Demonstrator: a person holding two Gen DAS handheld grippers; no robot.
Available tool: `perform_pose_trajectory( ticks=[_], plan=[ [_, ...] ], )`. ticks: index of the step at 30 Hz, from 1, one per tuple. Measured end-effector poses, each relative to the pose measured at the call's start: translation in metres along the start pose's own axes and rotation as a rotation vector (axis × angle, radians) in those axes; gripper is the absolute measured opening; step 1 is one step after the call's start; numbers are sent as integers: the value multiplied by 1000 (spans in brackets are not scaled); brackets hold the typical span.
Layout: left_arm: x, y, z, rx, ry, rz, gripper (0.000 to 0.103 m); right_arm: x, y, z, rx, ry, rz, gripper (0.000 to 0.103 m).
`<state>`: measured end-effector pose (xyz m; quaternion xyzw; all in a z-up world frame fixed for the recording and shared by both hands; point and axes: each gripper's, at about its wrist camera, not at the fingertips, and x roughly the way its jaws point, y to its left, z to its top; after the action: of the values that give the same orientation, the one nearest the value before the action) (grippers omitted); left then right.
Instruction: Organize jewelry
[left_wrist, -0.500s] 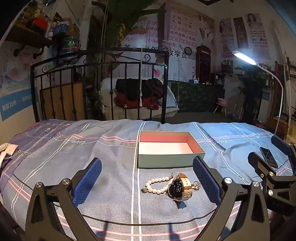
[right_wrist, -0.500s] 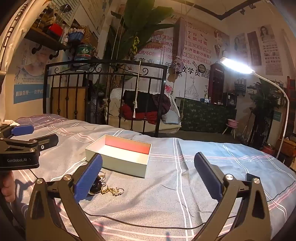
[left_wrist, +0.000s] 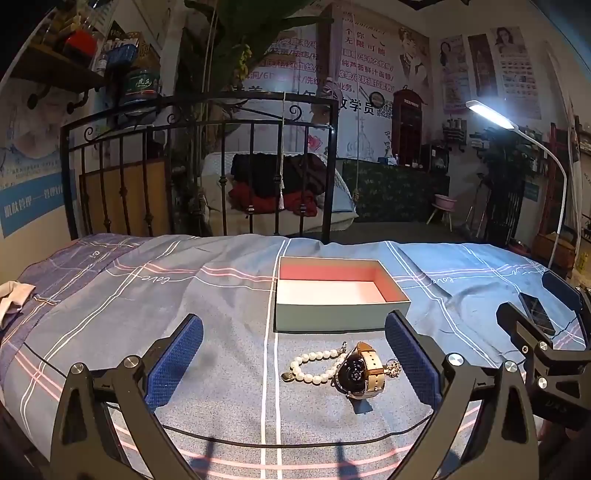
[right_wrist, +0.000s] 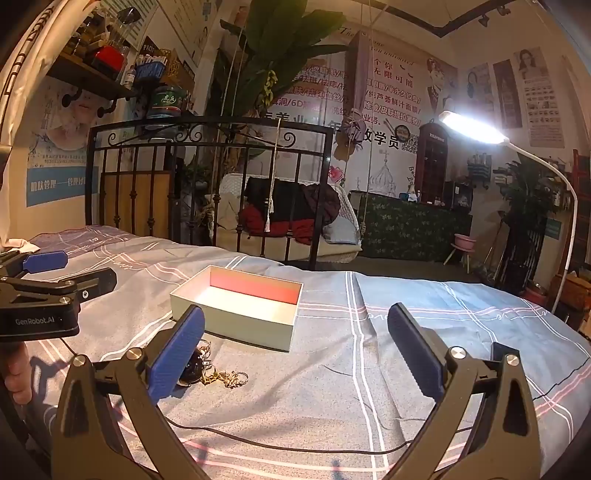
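An open pale box (left_wrist: 343, 319) with a pink inner wall sits on the blue striped bedspread (left_wrist: 166, 295). In front of it lie a pearl bracelet (left_wrist: 312, 365), a watch with a tan strap (left_wrist: 360, 371) and a small chain (left_wrist: 393, 367). My left gripper (left_wrist: 293, 360) stands open just above them, its blue pads either side of the pile, touching nothing. In the right wrist view the box (right_wrist: 236, 314) is ahead to the left. The watch (right_wrist: 192, 369) and a gold chain (right_wrist: 231, 378) peek out beside the left pad of my open right gripper (right_wrist: 295, 349).
A black cable (left_wrist: 295, 443) crosses the bedspread in front. A phone (left_wrist: 537, 314) lies at the right, beside the other gripper's body (left_wrist: 535, 354). A black iron bed rail (left_wrist: 199, 170) closes the far side. A lit floor lamp (right_wrist: 472, 127) stands at the right.
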<state>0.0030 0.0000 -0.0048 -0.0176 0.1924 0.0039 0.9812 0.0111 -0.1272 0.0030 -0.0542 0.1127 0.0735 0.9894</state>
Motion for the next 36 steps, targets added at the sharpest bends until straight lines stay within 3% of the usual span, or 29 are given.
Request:
perform_pose_trajectory(
  ticks=[20, 26, 36],
  plan=[
    [3, -5, -1, 43, -3, -4, 96, 1, -3, -1, 20, -3, -2, 97],
    [1, 1, 0, -11, -14, -38, 96, 1, -6, -2, 37, 3, -3, 97],
    [4, -3, 0, 12, 6, -53, 96, 2, -6, -3, 39, 7, 3, 97]
  ],
)
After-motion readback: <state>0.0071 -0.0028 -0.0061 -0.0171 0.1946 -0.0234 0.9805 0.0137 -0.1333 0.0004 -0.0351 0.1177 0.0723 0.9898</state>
